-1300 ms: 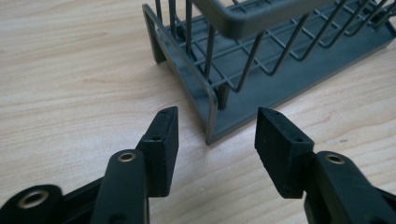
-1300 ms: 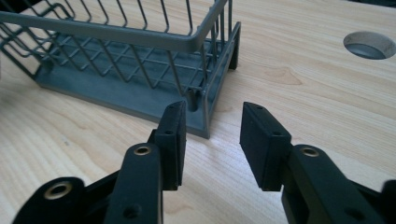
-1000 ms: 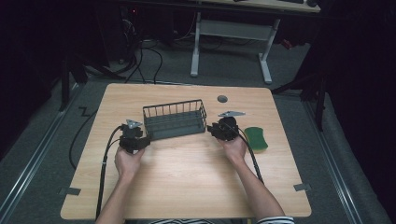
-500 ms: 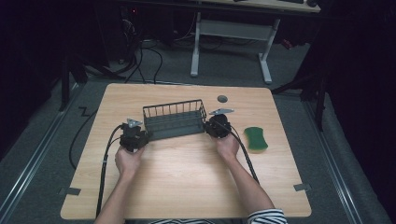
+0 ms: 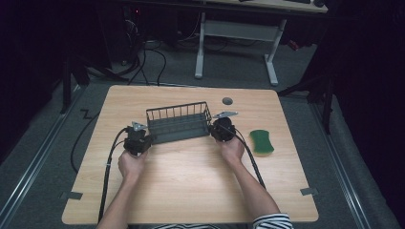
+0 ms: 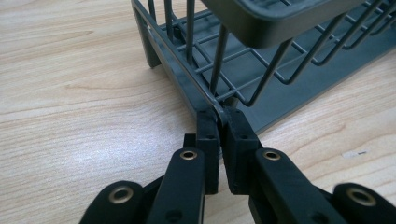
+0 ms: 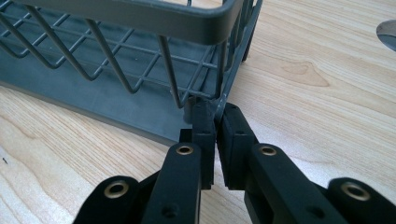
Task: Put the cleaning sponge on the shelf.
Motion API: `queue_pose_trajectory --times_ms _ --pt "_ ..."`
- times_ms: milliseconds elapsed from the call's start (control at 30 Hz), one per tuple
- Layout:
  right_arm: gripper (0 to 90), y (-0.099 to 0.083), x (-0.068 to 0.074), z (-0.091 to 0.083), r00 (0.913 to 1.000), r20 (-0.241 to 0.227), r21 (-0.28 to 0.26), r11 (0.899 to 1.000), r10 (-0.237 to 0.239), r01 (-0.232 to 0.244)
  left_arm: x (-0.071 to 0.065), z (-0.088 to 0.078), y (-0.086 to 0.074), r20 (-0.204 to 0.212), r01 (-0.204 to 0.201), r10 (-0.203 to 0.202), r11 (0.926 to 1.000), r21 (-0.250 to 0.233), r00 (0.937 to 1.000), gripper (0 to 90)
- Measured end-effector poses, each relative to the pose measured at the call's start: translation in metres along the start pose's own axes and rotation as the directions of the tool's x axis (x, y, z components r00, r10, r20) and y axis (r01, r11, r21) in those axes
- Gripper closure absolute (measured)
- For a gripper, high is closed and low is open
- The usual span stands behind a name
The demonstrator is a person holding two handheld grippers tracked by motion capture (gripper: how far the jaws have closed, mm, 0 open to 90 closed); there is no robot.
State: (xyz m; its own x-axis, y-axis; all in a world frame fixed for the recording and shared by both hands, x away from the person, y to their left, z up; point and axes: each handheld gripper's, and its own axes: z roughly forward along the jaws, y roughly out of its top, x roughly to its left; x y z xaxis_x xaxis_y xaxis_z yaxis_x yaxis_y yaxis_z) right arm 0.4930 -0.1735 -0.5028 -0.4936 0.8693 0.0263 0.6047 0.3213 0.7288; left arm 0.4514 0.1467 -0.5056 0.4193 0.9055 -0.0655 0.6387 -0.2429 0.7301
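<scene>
Wood counter (image 5: 191,191) takes up most of the shot, dark grey wire basket (image 5: 179,123) sitting just above its centre. Green sponge (image 5: 261,141) lies off at the basket's 3 o'clock. Left claw (image 5: 143,141) just clamped the basket's 8 o'clock corner, right claw (image 5: 216,130) its 3 o'clock end, forearms coming up from 6 o'clock.
</scene>
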Motion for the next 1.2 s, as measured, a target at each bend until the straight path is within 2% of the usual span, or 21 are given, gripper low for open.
queue_pose_trajectory --times_ms 267,533,633,900,1200 --pt "86.1 -0.007 -0.002 -0.008 1.0 -0.006 0.003 1.0 0.002 -0.002 -0.008 -0.004 -0.004 0.023 -0.032 0.032 0.9995 0.003 0.9992 86.1" --pt "86.1 -0.021 -0.005 -0.024 0.9998 -0.017 0.007 1.0 -0.009 0.009 -0.022 -0.012 -0.014 0.056 -0.062 0.062 0.998 -0.004 0.9965 86.2" --pt "86.1 -0.024 -0.006 -0.029 0.9998 -0.021 0.011 1.0 -0.006 0.007 -0.028 -0.015 -0.016 0.067 -0.082 0.082 0.9966 0.0 0.9944 86.2" --pt "86.1 -0.044 -0.012 -0.048 0.9994 -0.032 -0.002 1.0 0.011 -0.011 -0.044 -0.02 -0.025 0.092 -0.104 0.105 0.9945 -0.018 0.9902 86.3" --pt "86.1 -0.06 -0.015 -0.067 0.9996 -0.029 0.008 1.0 0.003 -0.003 -0.061 -0.025 -0.031 0.122 -0.133 0.135 0.9908 -0.026 0.9833 86.3"
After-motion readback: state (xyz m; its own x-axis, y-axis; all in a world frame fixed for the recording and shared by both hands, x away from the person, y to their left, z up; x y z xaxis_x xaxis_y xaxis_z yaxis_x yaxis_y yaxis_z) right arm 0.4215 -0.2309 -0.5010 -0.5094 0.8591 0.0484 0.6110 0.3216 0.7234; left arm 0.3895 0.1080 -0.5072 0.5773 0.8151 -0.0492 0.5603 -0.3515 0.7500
